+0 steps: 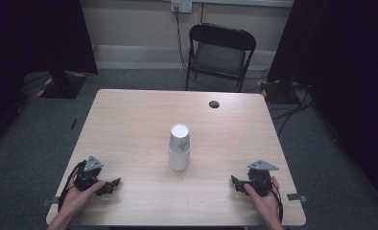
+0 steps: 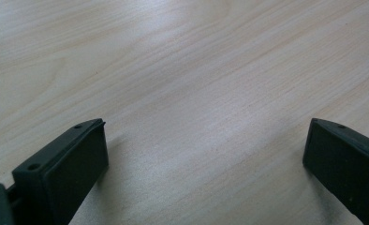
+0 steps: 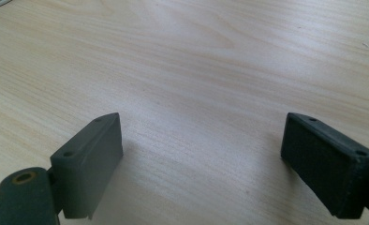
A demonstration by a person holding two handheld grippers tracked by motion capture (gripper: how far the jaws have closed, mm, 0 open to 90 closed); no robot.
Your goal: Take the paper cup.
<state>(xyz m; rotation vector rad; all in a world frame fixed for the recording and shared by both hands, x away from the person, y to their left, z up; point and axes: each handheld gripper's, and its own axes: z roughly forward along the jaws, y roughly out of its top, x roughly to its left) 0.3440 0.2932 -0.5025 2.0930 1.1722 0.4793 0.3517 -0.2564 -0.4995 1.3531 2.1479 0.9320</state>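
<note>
Both claws rest on the wooden table near its front edge, left gripper and right gripper alike spread wide and holding nothing. Between them, further in, stands an upside-down stack of white paper cups, upright, about equally far from each

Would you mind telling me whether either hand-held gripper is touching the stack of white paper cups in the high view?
No, the paper cups stand alone mid-table, while the left hand-held gripper and right hand-held gripper rest apart near the table's near corners.
</note>
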